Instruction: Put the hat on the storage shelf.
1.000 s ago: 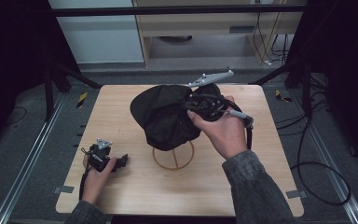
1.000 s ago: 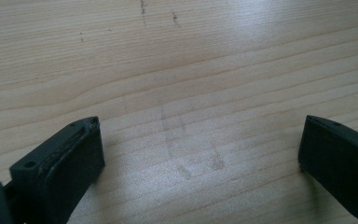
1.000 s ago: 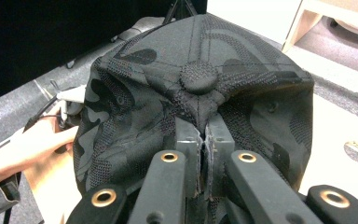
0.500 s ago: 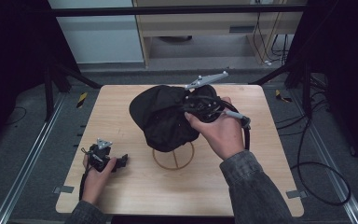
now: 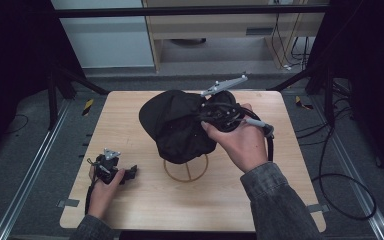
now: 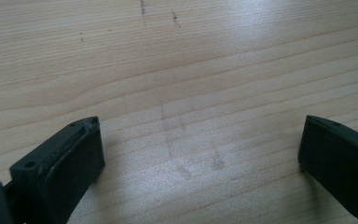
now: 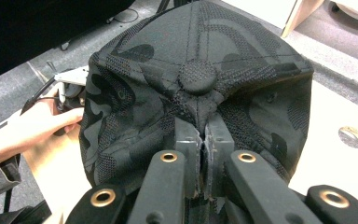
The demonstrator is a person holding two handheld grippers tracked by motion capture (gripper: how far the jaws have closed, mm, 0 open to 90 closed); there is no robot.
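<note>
Right gripper (image 5: 211, 116) is pinching the black cap's (image 5: 176, 125) crown over the wooden ring stand (image 5: 186, 168); left gripper (image 5: 128, 172) is resting open-jawed on the table (image 5: 130, 110).

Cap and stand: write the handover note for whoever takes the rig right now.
Right tool: shut on the black cap, pinching fabric just below the crown button.
Left tool: open, resting low on the table, holding nothing.
Cap: held up over the round wire stand; whether it touches the stand cannot be told.
Done: cap gripped.
Left: probably settle the cap on or off the stand, then release.
</note>
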